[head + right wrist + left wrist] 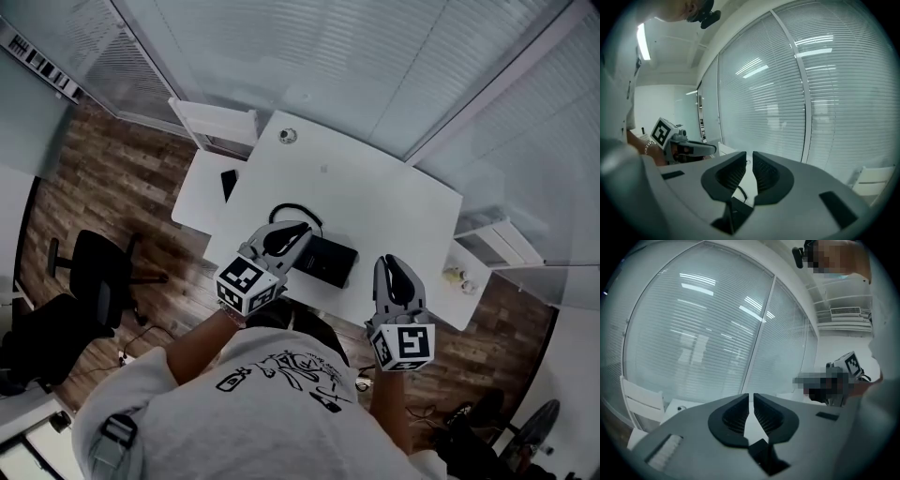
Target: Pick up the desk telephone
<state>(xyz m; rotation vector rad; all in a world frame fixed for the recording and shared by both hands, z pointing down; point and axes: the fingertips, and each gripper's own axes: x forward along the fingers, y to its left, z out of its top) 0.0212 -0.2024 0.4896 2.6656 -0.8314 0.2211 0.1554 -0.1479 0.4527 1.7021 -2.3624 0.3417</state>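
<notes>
The black desk telephone [328, 261] lies on the white desk [375, 197] near its front edge, and its cord [292, 210] loops behind it. My left gripper [302, 230] hovers over the phone's left end with its jaws shut and empty. My right gripper [387, 263] hangs to the right of the phone, apart from it, also shut and empty. In the left gripper view the closed jaws [751, 401] point at the window blinds, and a dark part of the phone [763, 456] shows below them. In the right gripper view the shut jaws [748, 161] stand above the cord [739, 191].
A low white side table [199, 199] with a flat black device [229, 183] adjoins the desk's left. A small round object [287, 136] sits at the desk's far corner. A black office chair [98, 272] stands on the wood floor at left, and a white shelf [497, 242] at right.
</notes>
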